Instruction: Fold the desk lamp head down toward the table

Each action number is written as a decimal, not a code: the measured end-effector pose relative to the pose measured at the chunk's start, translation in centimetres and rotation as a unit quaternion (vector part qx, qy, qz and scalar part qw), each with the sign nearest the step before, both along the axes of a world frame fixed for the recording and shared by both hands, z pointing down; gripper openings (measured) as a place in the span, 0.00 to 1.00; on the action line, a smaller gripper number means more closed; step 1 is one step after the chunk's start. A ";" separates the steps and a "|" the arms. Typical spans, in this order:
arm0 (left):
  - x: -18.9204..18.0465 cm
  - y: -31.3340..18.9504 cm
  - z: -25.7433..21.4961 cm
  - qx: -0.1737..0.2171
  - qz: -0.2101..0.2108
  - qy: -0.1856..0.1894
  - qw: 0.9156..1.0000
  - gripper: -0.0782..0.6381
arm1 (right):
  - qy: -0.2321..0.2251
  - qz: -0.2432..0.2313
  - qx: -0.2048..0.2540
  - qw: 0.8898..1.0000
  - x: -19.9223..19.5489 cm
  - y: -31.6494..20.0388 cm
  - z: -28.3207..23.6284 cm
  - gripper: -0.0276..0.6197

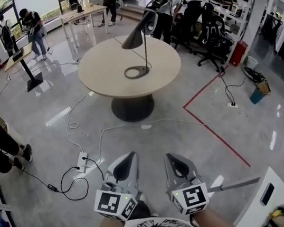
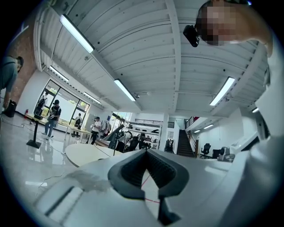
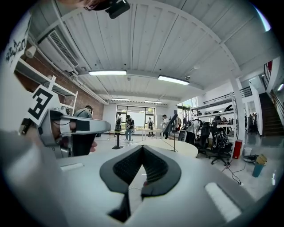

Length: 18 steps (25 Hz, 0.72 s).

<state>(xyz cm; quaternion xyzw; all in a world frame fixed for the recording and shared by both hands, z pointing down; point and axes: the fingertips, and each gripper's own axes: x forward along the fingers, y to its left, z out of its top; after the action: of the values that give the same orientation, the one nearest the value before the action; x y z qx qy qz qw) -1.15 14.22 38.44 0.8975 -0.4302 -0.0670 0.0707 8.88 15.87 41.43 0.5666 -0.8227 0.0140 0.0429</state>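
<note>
Lamp (image 1: 141, 43) stands on the round table (image 1: 98, 72), near the table's right half. Its ring base (image 1: 136, 72) lies flat on the tabletop, the thin stem rises from it, and the dark cone head (image 1: 137, 35) sits raised at the top, pointing down and left.

You hold both grippers low and close to your body, well apart from the table, with bare floor between.

Left gripper (image 1: 128, 160): its own view shows the jaws closed, tips meeting, with nothing between them (image 2: 145, 153). The lamp (image 2: 116, 135) and table (image 2: 84, 153) appear far beyond the tips.

Right gripper (image 1: 171, 159): its own view shows the jaws also pressed together at the tips and empty (image 3: 142, 148). The lamp (image 3: 173, 126) appears far ahead, right of the jaw line.

A power strip (image 1: 82, 160) with a black cable lies on the floor ahead of the left gripper. A red tape line (image 1: 214, 131) runs across the floor to the right.
</note>
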 end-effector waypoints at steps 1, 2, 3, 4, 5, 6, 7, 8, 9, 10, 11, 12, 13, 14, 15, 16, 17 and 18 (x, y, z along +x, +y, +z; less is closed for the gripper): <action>0.1 0.3 -0.1 0.000 0.001 0.000 1.000 0.12 | 0.001 -0.001 -0.001 1.000 0.0 0.3 0.1 0.05; 0.1 0.5 -0.1 0.000 0.003 0.000 1.000 0.12 | 0.000 -0.001 -0.002 1.000 0.0 0.4 0.1 0.05; 0.1 0.7 -0.1 0.000 0.004 0.001 1.000 0.12 | -0.001 0.000 -0.002 1.000 0.1 0.6 0.1 0.05; 0.2 0.9 -0.1 0.000 0.006 0.002 1.000 0.12 | -0.002 0.001 -0.001 1.000 0.1 0.7 0.0 0.05; 0.3 1.0 -0.1 0.000 0.007 0.003 1.000 0.12 | 0.000 0.000 0.000 1.000 0.1 0.8 0.0 0.05; 0.3 1.1 0.0 -0.001 0.008 0.003 1.000 0.12 | 0.001 0.000 0.000 1.000 0.2 0.8 -0.1 0.05; 0.4 1.2 0.0 -0.001 0.009 0.003 1.000 0.12 | 0.002 -0.001 0.001 1.000 0.2 0.9 -0.1 0.05; 0.5 1.3 0.0 -0.002 0.010 0.004 1.000 0.12 | 0.002 -0.001 0.000 1.000 0.2 1.0 -0.1 0.05; 0.5 1.4 0.0 -0.002 0.011 0.004 1.000 0.12 | 0.002 -0.001 -0.001 1.000 0.1 1.1 -0.1 0.05; 0.6 1.6 0.0 -0.001 0.012 0.004 1.000 0.12 | 0.001 -0.002 -0.001 1.000 0.1 1.3 -0.2 0.05; 0.7 1.7 0.0 -0.001 0.013 0.005 1.000 0.12 | 0.001 -0.004 0.001 1.000 0.0 1.5 -0.3 0.05; 0.8 1.8 -0.1 0.000 0.015 0.006 1.000 0.12 | 0.001 -0.007 0.005 1.000 -0.1 1.7 -0.6 0.05; 1.0 2.0 -0.2 0.002 0.017 0.006 1.000 0.12 | 0.001 -0.009 0.009 1.000 -0.3 1.8 -0.8 0.05; 1.2 2.1 -0.4 0.004 0.020 0.006 1.000 0.12 | 0.002 -0.012 0.013 1.000 -0.5 1.8 -1.1 0.05; 1.4 2.1 -0.6 0.006 0.023 0.004 1.000 0.12 | 0.002 -0.014 0.016 1.000 -0.7 1.8 -1.4 0.05; 1.5 2.1 -0.7 0.008 0.026 0.002 1.000 0.12 | 0.001 -0.016 0.017 1.000 -0.8 1.7 -1.6 0.05; 1.7 2.1 -0.8 0.009 0.027 0.002 1.000 0.12 | -0.002 -0.017 0.018 1.000 -0.8 1.5 -1.8 0.05; 1.7 2.0 -0.9 0.010 0.028 0.002 1.000 0.12 | -0.006 -0.018 0.017 1.000 -0.8 1.4 -1.9 0.05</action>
<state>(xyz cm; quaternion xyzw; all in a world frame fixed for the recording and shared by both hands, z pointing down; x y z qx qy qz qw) 0.53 16.20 37.51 0.9095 -0.4044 -0.0709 0.0646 8.03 17.28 39.52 0.5523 -0.8331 0.0028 0.0289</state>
